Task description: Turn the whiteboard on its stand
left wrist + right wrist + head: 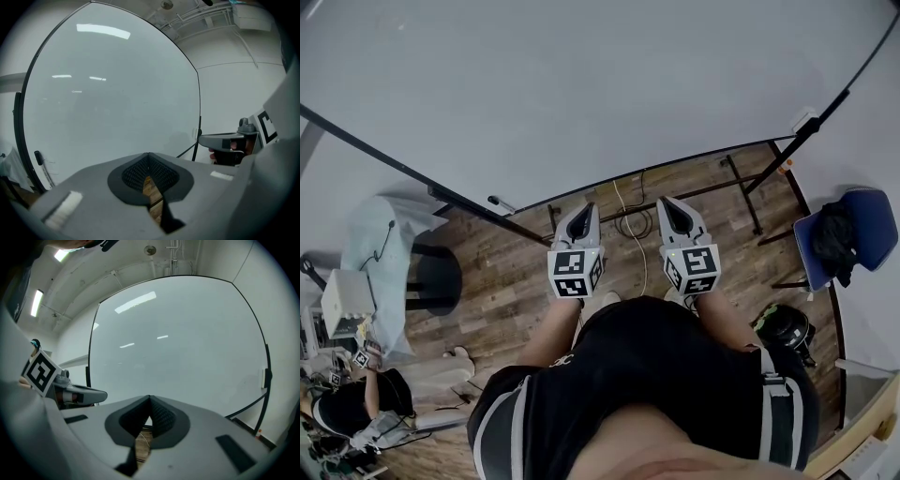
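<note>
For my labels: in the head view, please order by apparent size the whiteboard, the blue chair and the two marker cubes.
1. whiteboard, by far the largest.
2. blue chair.
3. left marker cube and right marker cube: alike, so unranked; nearness to the camera enlarges both.

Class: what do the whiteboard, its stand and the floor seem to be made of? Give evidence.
Whiteboard: glossy white panel, probably coated steel or melamine; ceiling lights reflect in it.
Stand: thin black bars, likely painted metal.
Floor: brown grained planks, wood or wood-look laminate.
</note>
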A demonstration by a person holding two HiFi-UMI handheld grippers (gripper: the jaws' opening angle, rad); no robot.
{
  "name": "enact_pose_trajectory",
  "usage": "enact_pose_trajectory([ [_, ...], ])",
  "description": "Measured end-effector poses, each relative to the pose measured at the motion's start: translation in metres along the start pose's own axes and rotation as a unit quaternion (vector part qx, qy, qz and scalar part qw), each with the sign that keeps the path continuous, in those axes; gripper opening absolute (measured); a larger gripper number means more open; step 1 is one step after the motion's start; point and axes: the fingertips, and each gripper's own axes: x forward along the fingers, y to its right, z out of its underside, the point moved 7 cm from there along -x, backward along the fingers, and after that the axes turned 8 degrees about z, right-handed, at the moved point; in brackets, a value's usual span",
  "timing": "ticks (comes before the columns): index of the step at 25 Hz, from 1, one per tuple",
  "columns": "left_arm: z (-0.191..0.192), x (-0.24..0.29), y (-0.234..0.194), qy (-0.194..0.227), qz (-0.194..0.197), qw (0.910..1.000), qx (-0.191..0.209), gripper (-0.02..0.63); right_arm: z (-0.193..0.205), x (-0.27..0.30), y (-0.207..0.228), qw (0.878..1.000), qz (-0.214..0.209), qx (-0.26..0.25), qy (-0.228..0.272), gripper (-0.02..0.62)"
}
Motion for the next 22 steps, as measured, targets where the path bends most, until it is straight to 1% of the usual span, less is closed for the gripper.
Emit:
enact_pose_trajectory([
  [6,0.002,0.002,-0.005,-0.008,0.0,1.0,-0.004,0.011,0.002,0.005,-0.001,1.0,-0.002,0.002,-0.006,-0.008],
  [14,0.002,0.005,-0.012,-0.008,-0.005,0.9999,-0.005,0.011,0.002,0.009,0.001,1.0,-0.005,0.001,-0.007,-0.008],
  [22,0.0,0.01,-0.017,-0.005,0.001,1.0,-0.002,0.011,-0.001,0.017,0.0,1.0,-0.003,-0.002,-0.007,-0.008],
])
